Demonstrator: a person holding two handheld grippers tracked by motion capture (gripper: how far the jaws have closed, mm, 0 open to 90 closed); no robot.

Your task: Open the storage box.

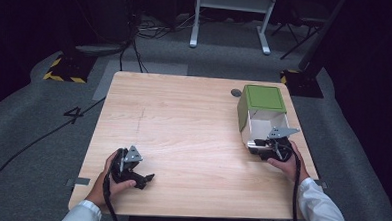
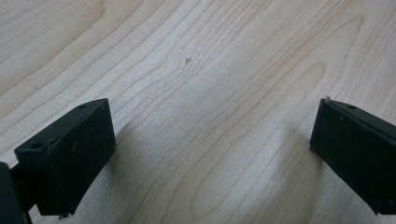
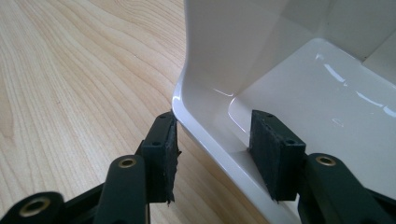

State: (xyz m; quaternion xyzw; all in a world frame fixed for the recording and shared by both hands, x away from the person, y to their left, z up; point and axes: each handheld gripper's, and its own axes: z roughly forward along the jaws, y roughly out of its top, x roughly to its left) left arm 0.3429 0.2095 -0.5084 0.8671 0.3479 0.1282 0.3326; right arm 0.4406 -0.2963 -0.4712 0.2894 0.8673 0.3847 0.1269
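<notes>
A green box (image 1: 262, 98) with a glossy white inside (image 3: 299, 84) lies on its side at the right of the wooden table (image 1: 183, 120), its opening towards the person. My right gripper (image 1: 275, 144) is at the box's near lower edge. In the right gripper view it (image 3: 215, 140) is shut on the white rim at a corner, one pad outside and one pad inside the box. My left gripper (image 1: 143, 181) rests near the table's front left. Its jaws (image 2: 212, 149) stand wide open over bare wood (image 2: 210, 70).
A small grey disc (image 1: 236, 93) lies on the table just left of the box's far end. Beyond the table are a white frame's legs (image 1: 233, 22), two yellow-and-black striped bases (image 1: 65, 72) and cables on the grey floor.
</notes>
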